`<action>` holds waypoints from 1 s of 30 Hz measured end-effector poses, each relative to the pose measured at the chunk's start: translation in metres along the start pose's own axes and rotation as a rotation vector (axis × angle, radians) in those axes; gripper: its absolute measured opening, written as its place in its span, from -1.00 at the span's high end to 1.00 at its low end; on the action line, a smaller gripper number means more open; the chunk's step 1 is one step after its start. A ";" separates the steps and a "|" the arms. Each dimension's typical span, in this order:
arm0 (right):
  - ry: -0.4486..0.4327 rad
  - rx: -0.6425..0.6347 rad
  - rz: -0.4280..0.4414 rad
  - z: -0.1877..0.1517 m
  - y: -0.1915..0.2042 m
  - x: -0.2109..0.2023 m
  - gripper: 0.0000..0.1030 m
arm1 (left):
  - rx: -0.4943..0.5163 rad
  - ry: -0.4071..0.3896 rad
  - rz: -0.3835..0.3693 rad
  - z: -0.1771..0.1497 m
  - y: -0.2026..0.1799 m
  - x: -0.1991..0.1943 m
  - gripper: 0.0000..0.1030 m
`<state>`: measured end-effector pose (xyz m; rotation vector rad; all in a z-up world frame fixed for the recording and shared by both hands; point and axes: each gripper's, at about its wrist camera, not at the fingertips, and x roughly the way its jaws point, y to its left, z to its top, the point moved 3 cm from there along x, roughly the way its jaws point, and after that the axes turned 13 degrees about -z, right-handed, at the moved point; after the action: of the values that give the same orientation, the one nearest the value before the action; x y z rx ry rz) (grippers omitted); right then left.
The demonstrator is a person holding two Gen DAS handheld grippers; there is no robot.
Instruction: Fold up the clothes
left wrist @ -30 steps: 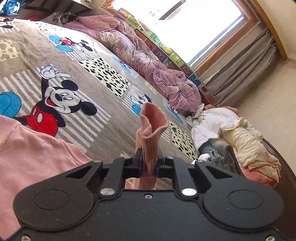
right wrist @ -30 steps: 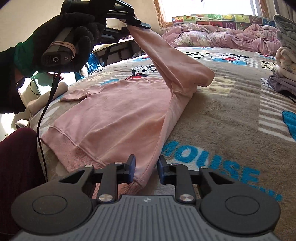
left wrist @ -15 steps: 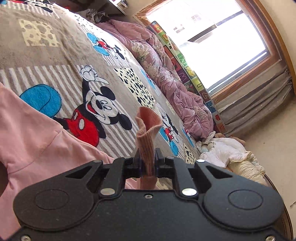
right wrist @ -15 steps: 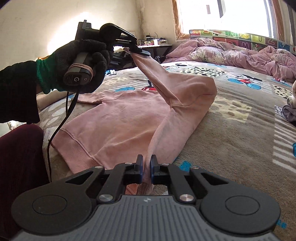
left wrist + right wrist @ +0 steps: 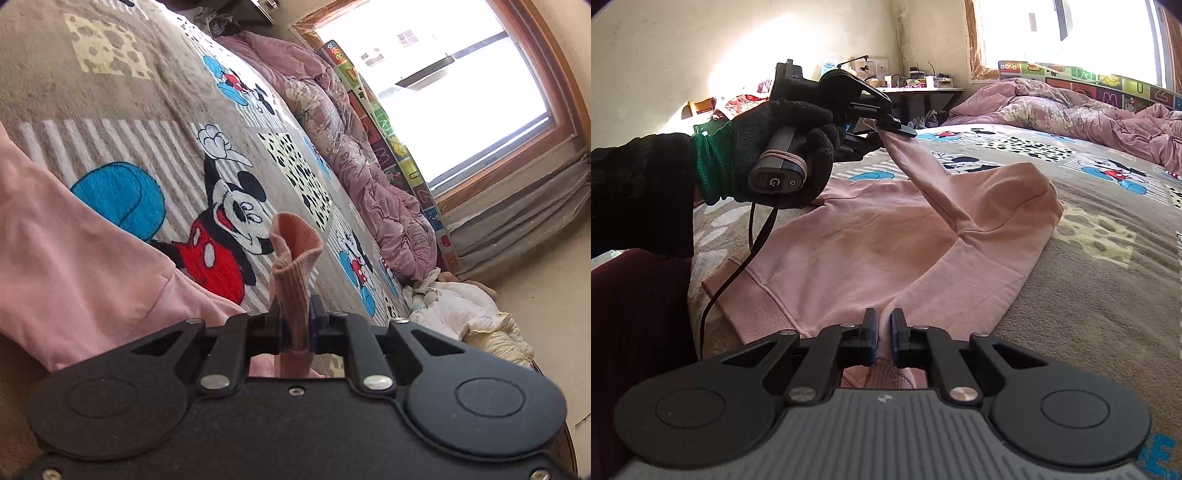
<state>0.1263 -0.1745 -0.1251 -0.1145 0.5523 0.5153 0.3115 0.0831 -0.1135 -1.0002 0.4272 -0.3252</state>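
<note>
A pink sweatshirt (image 5: 871, 243) lies flat on the Mickey Mouse blanket (image 5: 1100, 280). My left gripper (image 5: 296, 325) is shut on the ribbed sleeve cuff (image 5: 291, 258), which sticks up between the fingers. In the right wrist view the left gripper (image 5: 886, 127), in a black-gloved hand, holds that sleeve (image 5: 923, 173) raised over the body. My right gripper (image 5: 883, 338) is shut on the sweatshirt's bottom hem at its near right corner. Part of the pink body (image 5: 74, 258) shows at left in the left wrist view.
A crumpled purple duvet (image 5: 351, 155) lies along the bed's far side under the window. A heap of white and cream clothes (image 5: 461, 317) sits at the bed's end. A desk with clutter (image 5: 916, 85) stands by the wall. A black cable (image 5: 738, 266) hangs from the left gripper.
My right gripper has closed on the hem corner and lifted it slightly. My left gripper has carried the sleeve cuff across over the sweatshirt's body.
</note>
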 end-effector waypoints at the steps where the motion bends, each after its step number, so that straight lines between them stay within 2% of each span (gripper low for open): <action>1: -0.008 0.021 0.019 0.000 -0.002 -0.002 0.69 | -0.002 0.005 0.006 -0.001 0.003 0.001 0.80; 2: -0.016 0.044 0.039 0.000 -0.005 -0.004 0.66 | -0.003 0.011 0.013 -0.001 0.007 0.001 0.80; 5: -0.082 0.217 0.111 0.003 -0.043 -0.031 0.61 | 0.000 0.028 0.027 -0.003 0.015 0.003 0.80; 7: -0.138 0.326 0.084 -0.002 -0.077 -0.052 0.60 | 0.001 0.035 0.025 -0.004 0.019 0.003 0.80; 10: -0.148 0.366 0.026 -0.013 -0.104 -0.065 0.56 | -0.006 0.038 0.024 -0.002 0.023 0.004 0.80; 14: -0.108 0.210 0.063 -0.021 -0.079 -0.063 0.56 | -0.004 0.044 0.016 -0.001 0.022 0.006 0.80; 16: -0.086 0.087 0.113 -0.023 -0.043 -0.059 0.57 | 0.002 0.050 0.012 0.000 0.020 0.007 0.80; 17: -0.084 0.050 0.114 -0.023 -0.030 -0.058 0.42 | 0.004 0.053 0.009 0.000 0.019 0.007 0.80; 18: -0.090 -0.018 0.076 -0.023 -0.014 -0.058 0.08 | 0.006 0.055 0.005 0.000 0.018 0.007 0.80; 20: -0.105 -0.141 0.003 -0.024 0.012 -0.058 -0.40 | 0.009 0.059 -0.002 0.000 0.016 0.007 0.80; 21: -0.104 -0.150 -0.004 -0.024 0.014 -0.057 -0.41 | 0.006 0.058 -0.006 0.000 0.016 0.007 0.80; 23: -0.100 -0.166 -0.020 -0.025 0.018 -0.055 -0.31 | 0.001 0.057 -0.013 0.000 0.014 0.007 0.80; 24: -0.099 -0.175 -0.028 -0.025 0.020 -0.054 0.05 | 0.002 0.056 -0.019 0.001 0.012 0.007 0.80; 26: -0.096 -0.192 -0.043 -0.025 0.025 -0.052 0.51 | 0.002 0.055 -0.030 0.003 0.008 0.006 0.80; 28: -0.093 -0.209 -0.058 -0.025 0.029 -0.051 0.55 | 0.002 0.054 -0.042 0.006 0.005 0.006 0.80; 29: -0.091 -0.217 -0.066 -0.026 0.031 -0.050 0.67 | 0.003 0.053 -0.048 0.007 0.003 0.006 0.80; 30: -0.090 -0.225 -0.074 -0.026 0.033 -0.049 0.69 | 0.003 0.050 -0.057 0.008 0.000 0.006 0.80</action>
<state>0.0622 -0.1736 -0.1200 -0.3238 0.3996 0.5071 0.3204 0.0866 -0.1111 -1.0042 0.4442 -0.4027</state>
